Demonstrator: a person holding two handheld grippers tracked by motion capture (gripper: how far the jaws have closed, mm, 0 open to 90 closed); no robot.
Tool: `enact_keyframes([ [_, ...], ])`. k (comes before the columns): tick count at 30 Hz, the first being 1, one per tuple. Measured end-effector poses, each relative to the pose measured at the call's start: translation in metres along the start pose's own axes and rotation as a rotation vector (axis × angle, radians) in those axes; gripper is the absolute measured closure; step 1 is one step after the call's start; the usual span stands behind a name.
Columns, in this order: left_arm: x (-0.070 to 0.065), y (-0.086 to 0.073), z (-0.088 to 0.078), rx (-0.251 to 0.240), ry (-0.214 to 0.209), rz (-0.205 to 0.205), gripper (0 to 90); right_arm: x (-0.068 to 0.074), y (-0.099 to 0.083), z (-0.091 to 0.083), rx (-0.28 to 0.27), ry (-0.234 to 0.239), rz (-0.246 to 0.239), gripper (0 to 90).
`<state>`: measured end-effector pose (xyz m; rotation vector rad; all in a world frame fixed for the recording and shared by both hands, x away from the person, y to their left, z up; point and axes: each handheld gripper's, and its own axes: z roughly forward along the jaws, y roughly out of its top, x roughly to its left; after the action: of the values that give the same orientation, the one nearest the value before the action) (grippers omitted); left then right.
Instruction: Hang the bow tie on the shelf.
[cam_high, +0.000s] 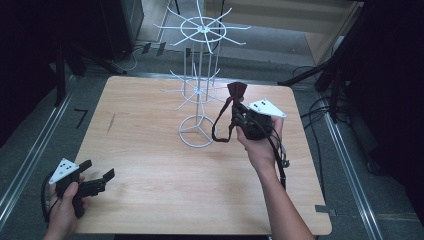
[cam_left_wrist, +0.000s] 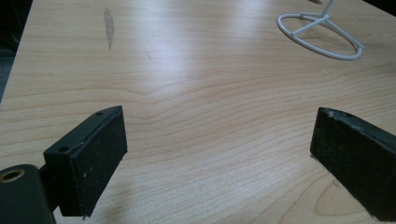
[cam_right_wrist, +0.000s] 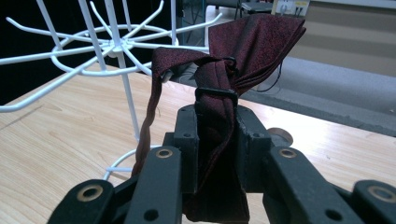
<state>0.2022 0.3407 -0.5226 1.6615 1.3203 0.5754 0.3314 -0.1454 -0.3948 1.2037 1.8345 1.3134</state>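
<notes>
A dark red bow tie (cam_high: 237, 91) with a hanging strap loop (cam_high: 220, 130) is pinched in my right gripper (cam_high: 241, 107), held above the table just right of the white wire rack (cam_high: 199, 90). In the right gripper view the bow tie (cam_right_wrist: 219, 112) sits clamped between the two black fingers (cam_right_wrist: 187, 140), its wing sticking up and its strap (cam_right_wrist: 147, 126) trailing down on the left. My left gripper (cam_high: 97, 172) rests at the table's near left corner. In its own view the left gripper (cam_left_wrist: 219, 149) stands open over bare wood.
The wire rack has two tiers of hook arms (cam_right_wrist: 70, 51) and a round base ring (cam_high: 196, 131), also seen as base ring (cam_left_wrist: 322, 35). The wooden table (cam_high: 150, 165) is bordered by dark floor, cables and metal rails.
</notes>
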Motion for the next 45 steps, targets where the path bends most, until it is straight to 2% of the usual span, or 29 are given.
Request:
enact_keyframes([
  [6, 0.0, 0.0, 0.0, 0.0, -0.001, 0.0, 4.4, 0.004, -0.005, 0.012, 0.021, 0.006, 0.005, 74.5],
  [36, 0.0, 0.0, 0.0, -0.001, -0.002, 0.0, 4.4, 0.022, -0.034, 0.051, 0.088, 0.016, -0.006, 74.1],
  [45, 0.0, 0.0, 0.0, 0.0, -0.005, 0.0, 4.4, 0.02, -0.042, 0.06, 0.11, 0.02, 0.011, 73.3],
])
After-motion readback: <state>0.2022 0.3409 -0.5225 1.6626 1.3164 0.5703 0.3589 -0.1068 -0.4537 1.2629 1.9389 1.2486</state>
